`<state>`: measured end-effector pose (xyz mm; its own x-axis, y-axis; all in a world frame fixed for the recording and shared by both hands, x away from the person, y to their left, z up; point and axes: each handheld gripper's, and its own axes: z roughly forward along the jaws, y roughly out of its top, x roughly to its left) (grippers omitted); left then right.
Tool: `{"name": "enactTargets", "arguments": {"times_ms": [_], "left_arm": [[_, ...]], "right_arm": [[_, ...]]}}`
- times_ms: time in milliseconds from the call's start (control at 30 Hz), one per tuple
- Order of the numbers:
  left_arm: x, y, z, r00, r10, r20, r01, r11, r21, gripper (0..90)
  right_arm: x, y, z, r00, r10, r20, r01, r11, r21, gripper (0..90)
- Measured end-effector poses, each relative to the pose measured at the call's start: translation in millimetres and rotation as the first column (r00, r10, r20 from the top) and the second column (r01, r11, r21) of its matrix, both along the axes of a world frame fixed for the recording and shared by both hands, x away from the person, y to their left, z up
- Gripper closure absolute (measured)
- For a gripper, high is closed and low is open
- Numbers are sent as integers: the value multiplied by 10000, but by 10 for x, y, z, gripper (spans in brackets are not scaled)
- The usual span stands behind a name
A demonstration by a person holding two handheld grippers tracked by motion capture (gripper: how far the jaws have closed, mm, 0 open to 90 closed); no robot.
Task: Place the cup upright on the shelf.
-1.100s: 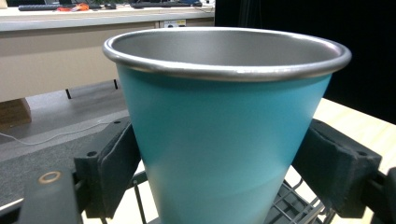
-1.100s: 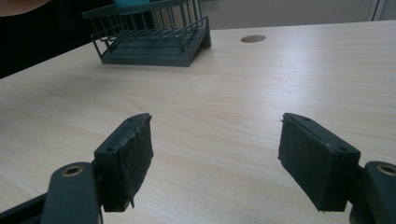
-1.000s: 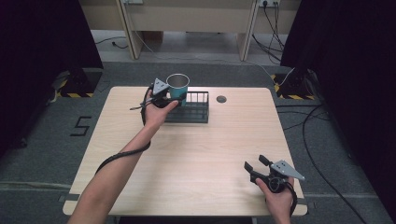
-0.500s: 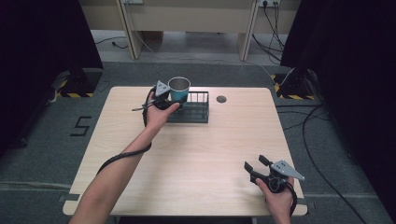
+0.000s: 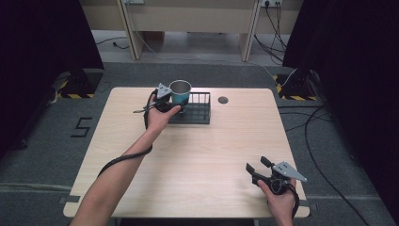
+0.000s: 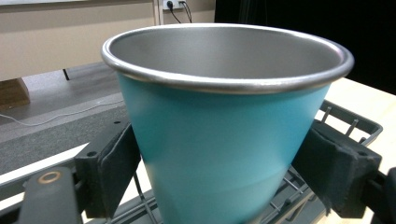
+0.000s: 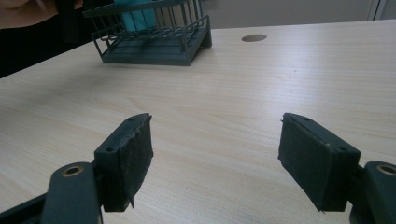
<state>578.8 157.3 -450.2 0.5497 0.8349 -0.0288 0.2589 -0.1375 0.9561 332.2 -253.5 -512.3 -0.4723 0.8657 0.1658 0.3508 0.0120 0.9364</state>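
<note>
Cup (image 6: pixel 224 154): brushed metal inside, smooth matt teal coat outside. Rack (image 5: pixel 197 110): dark wire. Table (image 5: pixel 197 155): pale wood-grain, smooth. Gripper pads (image 7: pixel 135 158): rough black foam.

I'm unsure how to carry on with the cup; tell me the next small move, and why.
Probably lower the teal metal cup onto the wire rack before opening. The left tongs clamp it from both sides, its base looks just above the wires, and the right tongs sit open, far off.

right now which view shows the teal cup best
The left gripper view: the teal cup looms close between the pads, steel rim and inside plain. The high view shows it small over the wire rack; the right gripper view catches a teal sliver behind the bars.
</note>
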Motion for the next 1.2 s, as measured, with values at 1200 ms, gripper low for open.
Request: {"name": "enactTargets", "arguments": {"times_ms": [1200], "left_arm": [[-61, 55, -80, 9994, -185, -297, 192, 9995, 249, 143]], "right_arm": [[3, 12, 1, 9999, 86, -97, -87, 9999, -82, 268]]}}
